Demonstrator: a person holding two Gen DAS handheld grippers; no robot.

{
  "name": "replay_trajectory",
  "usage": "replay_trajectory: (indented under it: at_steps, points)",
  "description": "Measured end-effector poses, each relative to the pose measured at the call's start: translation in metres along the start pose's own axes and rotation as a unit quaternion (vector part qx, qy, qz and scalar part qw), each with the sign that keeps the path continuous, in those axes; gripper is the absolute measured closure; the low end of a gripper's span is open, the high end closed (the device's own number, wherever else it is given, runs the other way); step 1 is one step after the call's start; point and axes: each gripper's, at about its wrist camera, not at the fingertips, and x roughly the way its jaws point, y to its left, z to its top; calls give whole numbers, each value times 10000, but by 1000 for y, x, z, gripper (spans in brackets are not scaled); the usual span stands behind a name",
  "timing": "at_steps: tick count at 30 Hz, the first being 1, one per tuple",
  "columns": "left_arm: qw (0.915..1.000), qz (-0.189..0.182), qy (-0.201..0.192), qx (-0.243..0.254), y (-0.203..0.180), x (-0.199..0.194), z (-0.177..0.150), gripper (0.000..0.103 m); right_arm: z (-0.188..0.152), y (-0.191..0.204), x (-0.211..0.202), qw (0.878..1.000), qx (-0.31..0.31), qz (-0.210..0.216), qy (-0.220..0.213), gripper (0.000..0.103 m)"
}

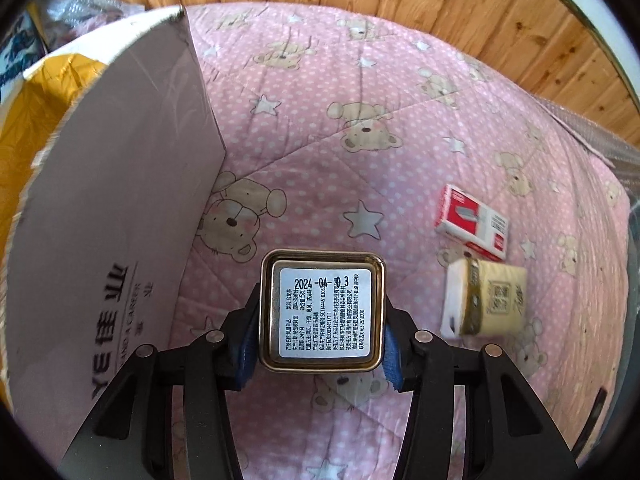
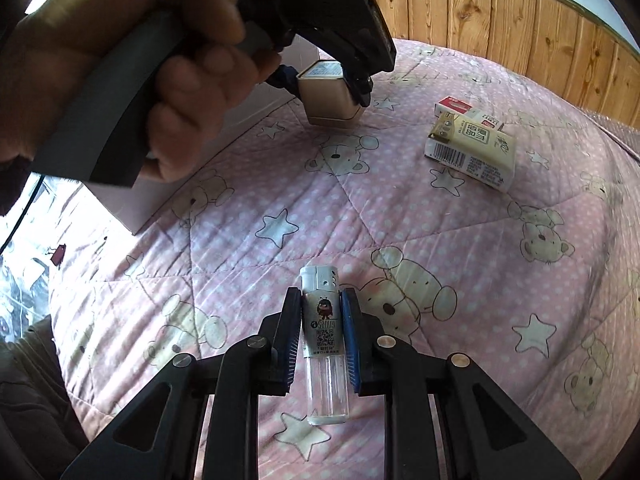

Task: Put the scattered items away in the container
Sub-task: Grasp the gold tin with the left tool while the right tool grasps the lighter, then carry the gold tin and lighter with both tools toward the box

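My left gripper (image 1: 322, 320) is shut on a small gold square tin (image 1: 322, 312), its labelled bottom facing the camera, held above the pink quilt. The same tin (image 2: 330, 96) shows in the right wrist view beside the cardboard box (image 2: 160, 188). The box (image 1: 120, 200) stands at the left in the left wrist view. My right gripper (image 2: 320, 320) is shut on a white lighter (image 2: 323, 332) with a clear base. A red and white small box (image 1: 474, 222) and a yellow tissue pack (image 1: 486, 298) lie on the quilt to the right.
The pink bear-print quilt (image 2: 400, 220) covers the bed. A wooden panel wall (image 1: 400, 4) runs behind it. Yellow bags (image 1: 36, 112) lie beyond the cardboard box. The tissue pack (image 2: 472, 150) and red box (image 2: 454, 105) lie at the far right in the right wrist view.
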Motion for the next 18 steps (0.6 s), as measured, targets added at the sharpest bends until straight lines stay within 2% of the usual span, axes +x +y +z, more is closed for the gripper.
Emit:
replay_trajectory:
  at_steps: [7,18]
  points:
    - [9994,-174,-228,182,-7,-23,-12,52,2,11,-14,9999,57,-70,-85,82]
    - [9965,-651,-421,299,12,-75,-51,52,0,43,-39,9994,121,-170,-260,82]
